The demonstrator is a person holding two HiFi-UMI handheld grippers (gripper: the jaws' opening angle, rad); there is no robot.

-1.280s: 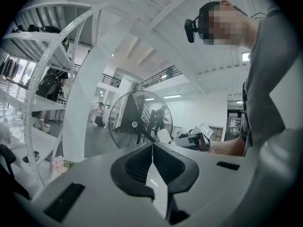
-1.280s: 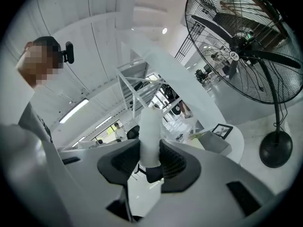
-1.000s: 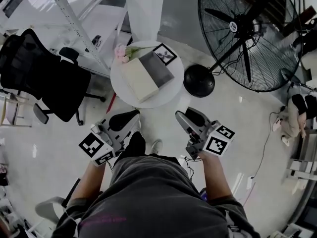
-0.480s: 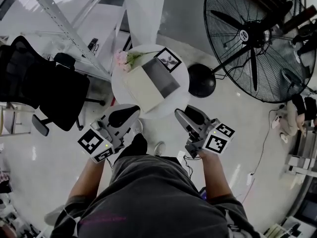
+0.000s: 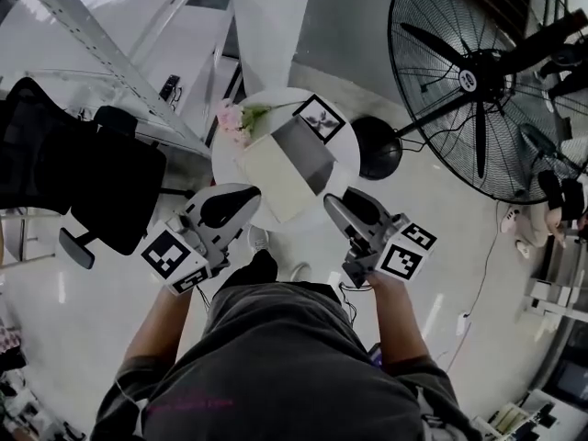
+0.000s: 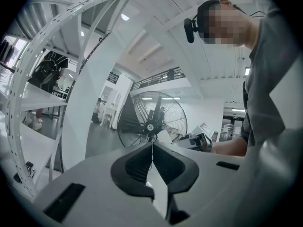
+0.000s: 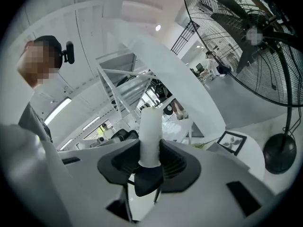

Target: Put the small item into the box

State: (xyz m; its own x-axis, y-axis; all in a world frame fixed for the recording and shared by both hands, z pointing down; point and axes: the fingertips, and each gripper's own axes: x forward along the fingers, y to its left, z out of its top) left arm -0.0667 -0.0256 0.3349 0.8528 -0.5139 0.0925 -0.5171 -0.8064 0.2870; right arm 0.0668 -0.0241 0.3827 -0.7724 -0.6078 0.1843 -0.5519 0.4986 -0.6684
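Round table [image 5: 343, 165] is bearing the box [image 5: 283, 165]; right gripper [image 7: 150, 157] is clenching a white cylinder [image 7: 151, 129], left gripper [image 6: 152, 150] pinched empty.

Checking fan hub sticker [image 5: 470, 81]: too small to read. Now pink print [image 5: 188, 402] on shirt [image 5: 276, 356]: faint smear (letters not made out). Nothing legible anywhere.
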